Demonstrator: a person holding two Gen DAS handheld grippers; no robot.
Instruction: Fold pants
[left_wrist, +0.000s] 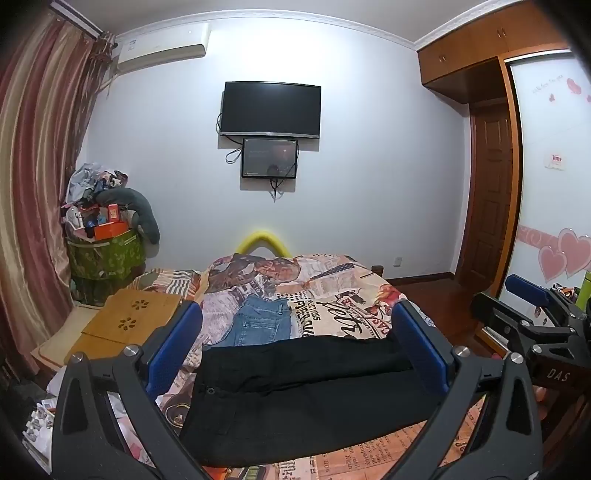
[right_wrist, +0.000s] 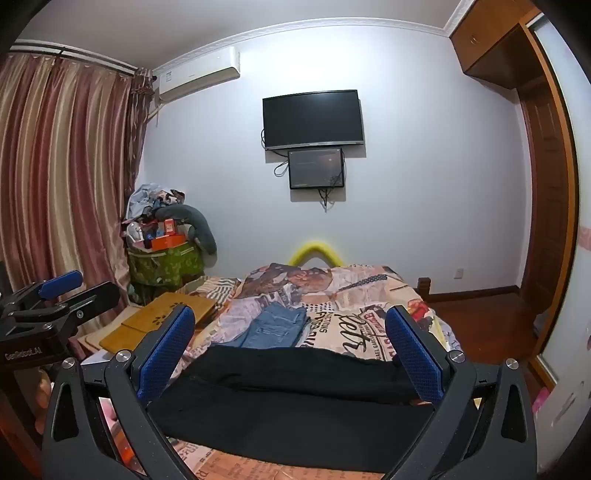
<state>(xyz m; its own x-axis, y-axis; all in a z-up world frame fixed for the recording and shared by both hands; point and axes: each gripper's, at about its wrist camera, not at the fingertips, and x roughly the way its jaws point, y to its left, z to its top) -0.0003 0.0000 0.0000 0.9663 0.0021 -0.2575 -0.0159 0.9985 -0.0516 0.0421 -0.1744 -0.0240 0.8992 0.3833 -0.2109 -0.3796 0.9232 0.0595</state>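
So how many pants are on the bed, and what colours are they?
Black pants: 1
Blue jeans: 1
Total: 2, both lying on the patterned bedspread, with the open left gripper and open right gripper hovering near the black pair.

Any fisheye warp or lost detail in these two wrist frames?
Left wrist: ceiling moulding bows heavily, corners vignette black, black pants show almost no fold detail. Right wrist: same bowing, curtain curves, pants equally crushed dark; both sharp, no motion blur.
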